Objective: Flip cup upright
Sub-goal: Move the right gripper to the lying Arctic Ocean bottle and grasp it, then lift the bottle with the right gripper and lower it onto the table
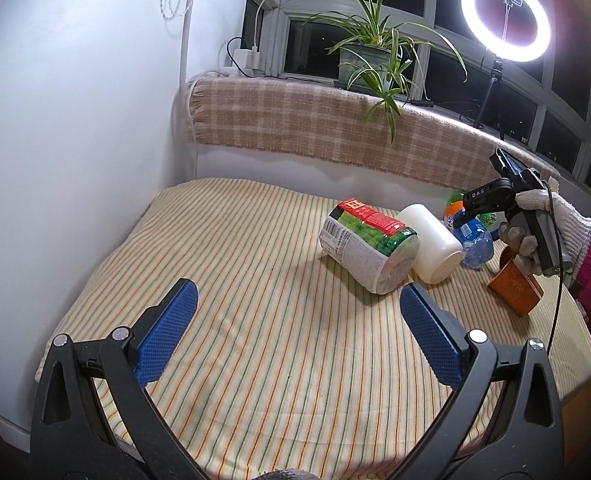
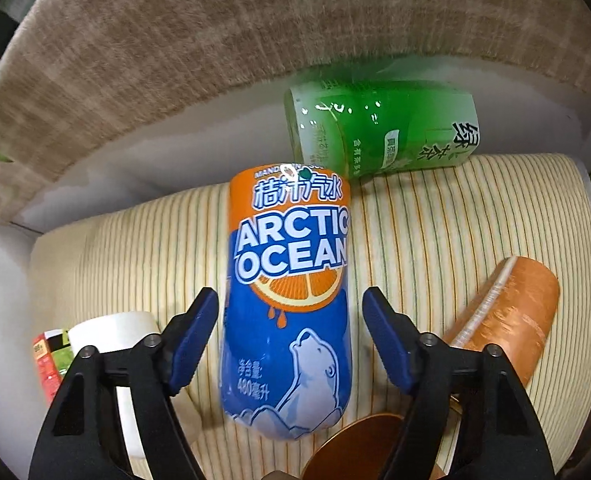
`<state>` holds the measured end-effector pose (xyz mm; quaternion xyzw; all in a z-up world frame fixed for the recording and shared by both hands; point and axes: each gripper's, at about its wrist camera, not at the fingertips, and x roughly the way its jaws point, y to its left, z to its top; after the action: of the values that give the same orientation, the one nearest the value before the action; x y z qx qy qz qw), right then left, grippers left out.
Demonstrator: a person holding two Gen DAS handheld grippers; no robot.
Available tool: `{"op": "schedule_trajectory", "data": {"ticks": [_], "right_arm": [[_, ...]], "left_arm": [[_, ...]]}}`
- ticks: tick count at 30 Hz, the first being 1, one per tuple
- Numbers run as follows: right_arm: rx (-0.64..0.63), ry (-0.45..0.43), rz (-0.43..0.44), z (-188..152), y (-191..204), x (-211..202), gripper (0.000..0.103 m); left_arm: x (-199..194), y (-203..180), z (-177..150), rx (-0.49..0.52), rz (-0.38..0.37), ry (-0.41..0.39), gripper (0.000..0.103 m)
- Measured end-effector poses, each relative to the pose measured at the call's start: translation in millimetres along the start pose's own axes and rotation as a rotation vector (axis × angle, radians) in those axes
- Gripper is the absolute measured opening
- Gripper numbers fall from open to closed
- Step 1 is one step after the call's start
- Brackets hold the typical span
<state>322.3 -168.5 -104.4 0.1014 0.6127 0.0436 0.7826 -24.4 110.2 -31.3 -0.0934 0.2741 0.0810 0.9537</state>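
Several cups lie on their sides on the striped cloth (image 1: 255, 320). In the right wrist view an orange-and-blue "Arctic Ocean" cup (image 2: 289, 304) lies between the blue pads of my open right gripper (image 2: 291, 336), with gaps on both sides. In the left wrist view that cup (image 1: 469, 232) lies far right under my right gripper (image 1: 461, 222), held by a gloved hand. A white cup (image 1: 431, 248) and a red-green labelled cup (image 1: 365, 248) lie beside it. My left gripper (image 1: 295, 332) is open and empty, short of them.
A green tea cup (image 2: 383, 132) lies against the white wall behind. An orange-brown cup (image 2: 507, 320) lies at the right, also in the left wrist view (image 1: 515, 288). A checked blanket (image 1: 315, 120), a potted plant (image 1: 367, 60) and a ring light (image 1: 505, 16) are on the sill.
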Motion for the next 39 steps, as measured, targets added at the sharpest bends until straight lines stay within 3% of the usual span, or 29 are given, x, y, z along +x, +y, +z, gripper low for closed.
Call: {"op": "schedule_trajectory", "data": {"ticks": [3,9,21,30,32,39], "right_arm": [[0.008,0.019,0.006,0.4,-0.8,6.7,0.063],[0.009,0.007,0.019,3.0,-4.8,3.0,0.061],[-0.066,-0.136,0.175,-24.0,-9.7,-90.6,0.061],[-0.199,-0.217,0.245,-103.5,7.6,-139.5,0.061],[-0.212,-0.228,0.248,-119.0,26.0,-142.2,0.061],[-0.265,-0.235,0.244,-176.5,25.6,-141.0,0.061]], "left_arm": [[0.2,-0.2,0.1,0.001,0.001,0.001,0.103],[3.4,-0.6,3.4,0.004,-0.001,-0.003,0.103],[1.9,-7.7,8.5,0.022,-0.005,-0.029,0.103],[8.6,-26.9,11.1,0.043,-0.053,-0.020,0.103],[10.6,-33.3,11.6,0.052,-0.069,-0.015,0.103],[18.2,-45.0,7.7,0.035,-0.128,0.038,0.103]]}}
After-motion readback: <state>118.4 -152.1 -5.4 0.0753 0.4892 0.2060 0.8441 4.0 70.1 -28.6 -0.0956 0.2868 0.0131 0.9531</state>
